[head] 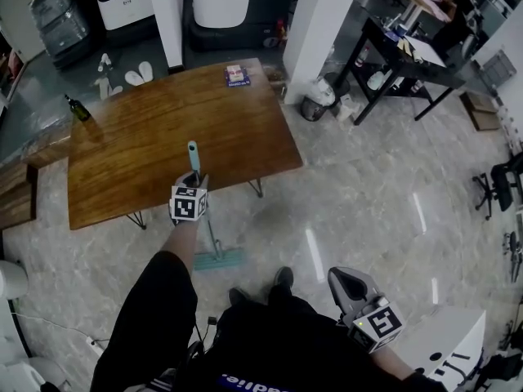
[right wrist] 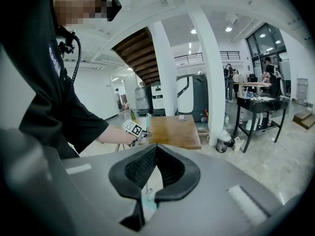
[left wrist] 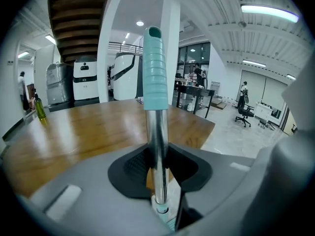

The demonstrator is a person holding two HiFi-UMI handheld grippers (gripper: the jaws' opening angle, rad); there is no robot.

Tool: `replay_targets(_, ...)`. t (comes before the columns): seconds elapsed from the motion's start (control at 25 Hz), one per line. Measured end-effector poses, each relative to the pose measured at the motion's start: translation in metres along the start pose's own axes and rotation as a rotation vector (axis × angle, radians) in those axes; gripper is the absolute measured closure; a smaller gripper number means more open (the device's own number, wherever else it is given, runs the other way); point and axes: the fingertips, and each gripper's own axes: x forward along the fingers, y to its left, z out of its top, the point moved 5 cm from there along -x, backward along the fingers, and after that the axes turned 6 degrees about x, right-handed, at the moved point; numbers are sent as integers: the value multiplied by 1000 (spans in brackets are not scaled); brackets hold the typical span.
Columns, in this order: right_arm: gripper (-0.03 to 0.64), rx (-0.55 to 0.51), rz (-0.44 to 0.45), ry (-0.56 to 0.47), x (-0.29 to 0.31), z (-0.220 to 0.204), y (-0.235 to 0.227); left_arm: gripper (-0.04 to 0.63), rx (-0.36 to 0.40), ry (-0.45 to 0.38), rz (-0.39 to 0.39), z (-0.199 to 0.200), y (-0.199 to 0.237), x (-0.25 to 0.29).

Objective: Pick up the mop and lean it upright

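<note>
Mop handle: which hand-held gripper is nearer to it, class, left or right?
Left. The left hand-held gripper is clamped on the mop handle near its top; the right hand-held gripper is empty, well apart, by the person's right side.

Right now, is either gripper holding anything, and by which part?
The left gripper clamps the mop by its metal shaft, just below the teal grip. The right gripper holds nothing.
</note>
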Motion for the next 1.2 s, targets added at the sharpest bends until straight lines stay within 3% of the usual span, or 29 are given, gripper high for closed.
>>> replay_targets(0.44,612,-1,43,-58,-6,6,9,488,26,-89,-49,-20,-51,-65)
replay_targets(0.96,612,-18,160,-115,11,10,44,488,64,-119,-150,-56,-119,-166)
replay_targets(1.2,612,41,192,-128,16,11,63,488,101,-195,-211,-50,-137,-205)
